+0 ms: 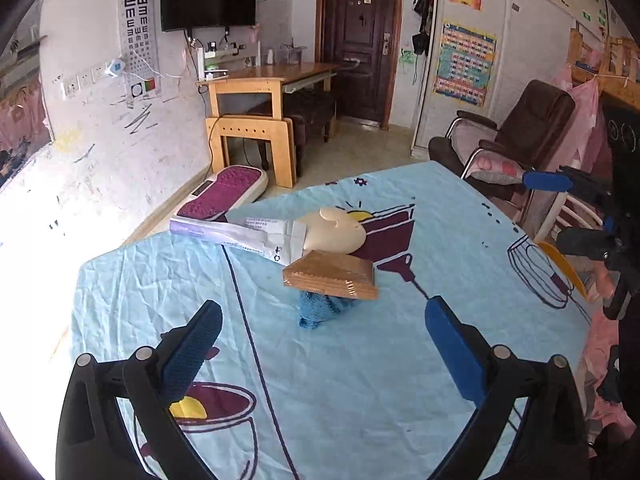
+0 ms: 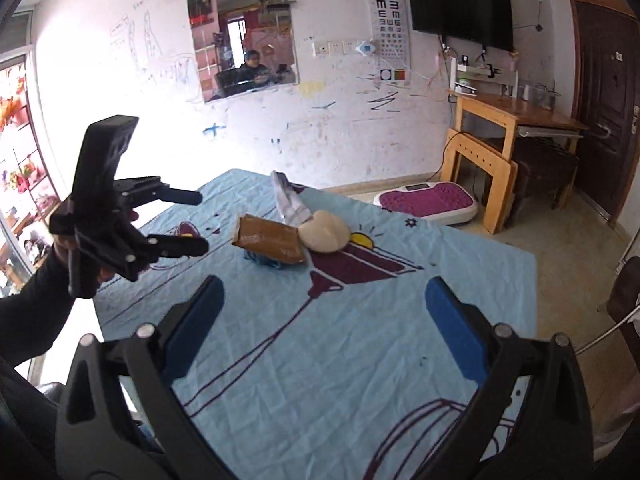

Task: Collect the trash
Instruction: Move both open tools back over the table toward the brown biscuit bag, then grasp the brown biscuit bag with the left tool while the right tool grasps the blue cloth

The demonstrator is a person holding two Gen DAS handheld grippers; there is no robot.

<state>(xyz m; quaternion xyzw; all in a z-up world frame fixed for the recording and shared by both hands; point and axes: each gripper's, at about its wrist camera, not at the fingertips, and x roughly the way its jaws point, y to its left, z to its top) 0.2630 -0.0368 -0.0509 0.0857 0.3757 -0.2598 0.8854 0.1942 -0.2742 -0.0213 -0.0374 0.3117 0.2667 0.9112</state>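
1. Left wrist view: the left gripper (image 1: 322,334) hangs above the blue tablecloth (image 1: 360,392) with its tongs wide apart and nothing between them; it faces the trash, probably lining up a first pick; the trash sits clustered near the cloth's middle: a brown packet (image 1: 332,276) lies tilted on top of a crumpled blue scrap (image 1: 318,310), a cream rounded piece (image 1: 336,230) touches the packet's far side, and a long silvery wrapper (image 1: 244,234) lies beside that piece, reaching toward the far-left edge; the right gripper (image 1: 576,212) shows at the right border, well off the pile.

2. Right wrist view: the right gripper (image 2: 324,320) also has its tongs spread and empty, hovering over bare cloth, the pile ahead of it; the left gripper (image 2: 192,220), held in a dark-sleeved hand (image 2: 76,256), is raised just beside the brown packet (image 2: 270,238), tongs apart; I see no bin, so where the trash should go is unclear.
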